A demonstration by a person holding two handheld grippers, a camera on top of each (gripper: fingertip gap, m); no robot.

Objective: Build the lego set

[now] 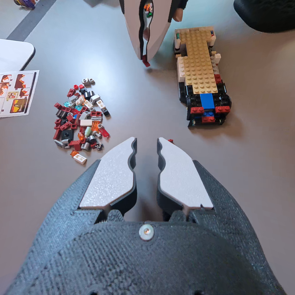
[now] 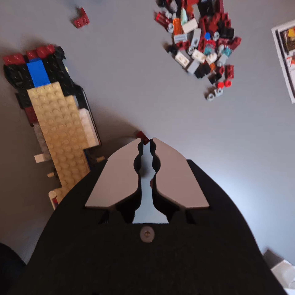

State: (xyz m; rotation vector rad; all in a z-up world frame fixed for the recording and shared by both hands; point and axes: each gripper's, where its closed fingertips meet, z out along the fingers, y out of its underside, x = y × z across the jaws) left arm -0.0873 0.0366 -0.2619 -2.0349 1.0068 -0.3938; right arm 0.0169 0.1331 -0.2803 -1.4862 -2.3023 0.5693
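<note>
the small dark red brick piece [image 2: 144,138] is sitting pinched at the very tips of the right gripper [image 2: 146,141], most of it sticking out past the fingertips just above the grey table [image 2: 207,127], its long axis running diagonally away toward the brick vehicle [image 2: 52,121] on the left. with so little caught, it is looking liable to twist or slip out. the left gripper [image 1: 146,140] is hanging spread and bare over the table, a tiny red piece [image 1: 170,140] lying just beside its right finger, the loose brick pile [image 1: 79,116] and a sticker sheet [image 1: 17,92] lying off to its left.
</note>
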